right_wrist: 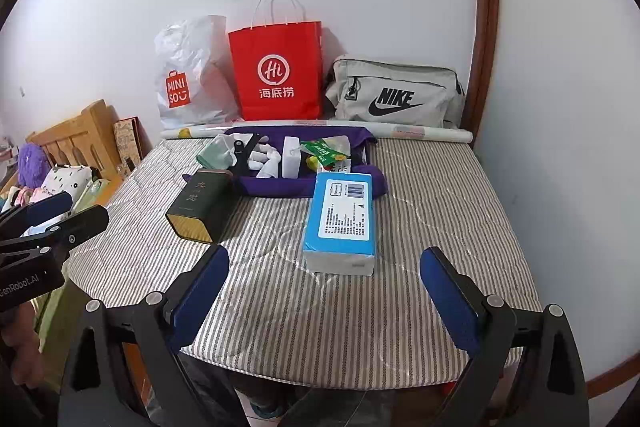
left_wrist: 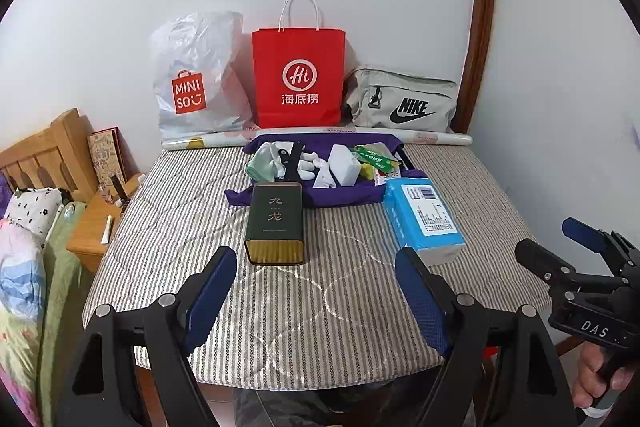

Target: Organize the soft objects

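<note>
Both my left tongs (left_wrist: pixel 316 291) and right tongs (right_wrist: pixel 324 297) gape empty short of the purple tray (left_wrist: pixel 276 197) of soft gloves (left_wrist: pixel 312 165), so reaching past I risk knocking the tea tin (left_wrist: pixel 275 223) or tissue pack (right_wrist: pixel 342 219).

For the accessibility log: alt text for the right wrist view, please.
An open right hand-held gripper hovers over a striped table, holding nothing. Ahead lie a blue tissue pack, a dark green tin and a purple tray of small items.
</note>
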